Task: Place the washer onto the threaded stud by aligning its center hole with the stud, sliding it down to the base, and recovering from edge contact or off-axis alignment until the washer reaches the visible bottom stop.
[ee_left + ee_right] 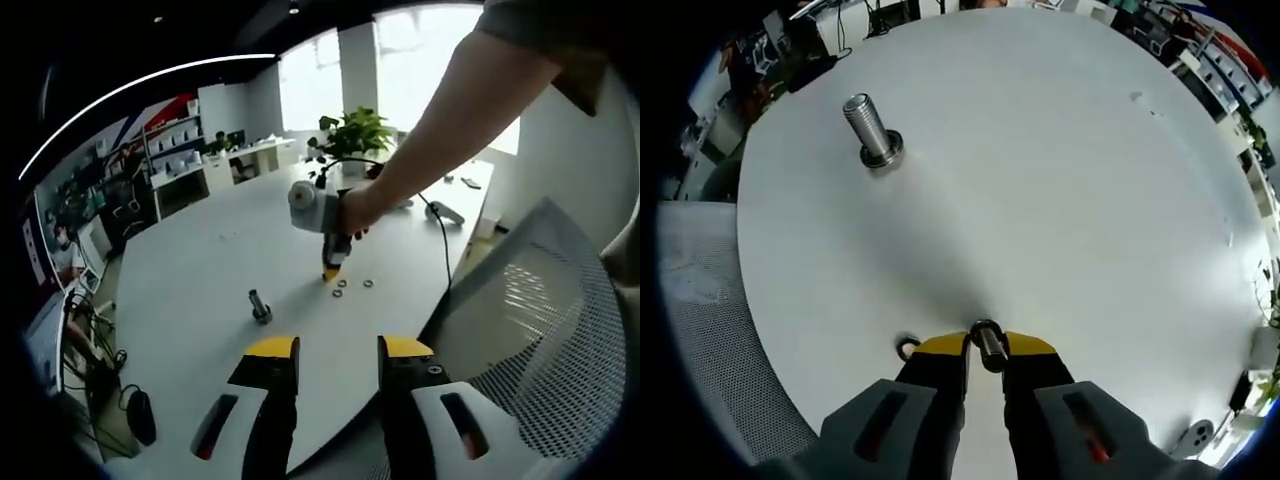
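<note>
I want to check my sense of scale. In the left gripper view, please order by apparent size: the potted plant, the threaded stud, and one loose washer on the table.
1. potted plant, largest, though far from the camera.
2. threaded stud, clearly smaller.
3. washer, smallest, a tiny ring beside the right tool.

An open-plan office or showroom. A large white table (210, 260) stands in the foreground beside a mesh-backed office chair (540, 310). Behind it are desks with monitors (235, 140), white display shelves (175, 140) against a wall with red and blue graphics, a potted green plant (350, 135), bright windows (420, 60), and a curved strip light (140, 85) on a dark ceiling.
</note>
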Motion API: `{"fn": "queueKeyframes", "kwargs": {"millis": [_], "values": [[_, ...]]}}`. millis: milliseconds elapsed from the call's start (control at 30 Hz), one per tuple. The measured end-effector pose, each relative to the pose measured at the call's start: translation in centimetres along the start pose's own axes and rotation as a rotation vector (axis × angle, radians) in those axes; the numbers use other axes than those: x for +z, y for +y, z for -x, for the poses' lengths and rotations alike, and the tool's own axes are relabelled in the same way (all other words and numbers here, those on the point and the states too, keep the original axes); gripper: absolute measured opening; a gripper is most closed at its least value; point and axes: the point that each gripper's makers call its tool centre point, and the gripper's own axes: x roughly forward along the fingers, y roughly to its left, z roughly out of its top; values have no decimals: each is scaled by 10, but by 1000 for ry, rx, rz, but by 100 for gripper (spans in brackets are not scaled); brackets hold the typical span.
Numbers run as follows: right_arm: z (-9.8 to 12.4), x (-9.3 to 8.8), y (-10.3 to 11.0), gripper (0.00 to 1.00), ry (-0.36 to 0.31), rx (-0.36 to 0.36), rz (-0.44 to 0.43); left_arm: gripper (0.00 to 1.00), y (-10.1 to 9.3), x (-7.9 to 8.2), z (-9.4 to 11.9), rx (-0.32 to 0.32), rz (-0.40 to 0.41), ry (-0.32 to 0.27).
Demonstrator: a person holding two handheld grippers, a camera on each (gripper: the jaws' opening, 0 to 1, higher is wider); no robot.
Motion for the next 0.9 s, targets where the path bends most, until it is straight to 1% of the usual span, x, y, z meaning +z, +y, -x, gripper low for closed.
{"fn": "queueKeyframes", "kwargs": {"millis": [200,300,367,600,767,900], "values": [[1,1,1,15,-12,13,-21,30,-1,-2,-1,2,-10,8],[1,0,1,17,-13,15,-36,30,0,-2,0,1,-4,9],[2,-1,1,18,-12,10,-36,30,0,0,0,3,-1,1],[11,-4,-3,19,-17,-2,-41,30,1,-1,0,5,-2,3],[18,-11,-2,19,-17,-5,-52,30,1,0,1,5,-1,-3],[22,-21,1,19,-7,0,-64,30,0,3,1,2,-3,-16]]}}
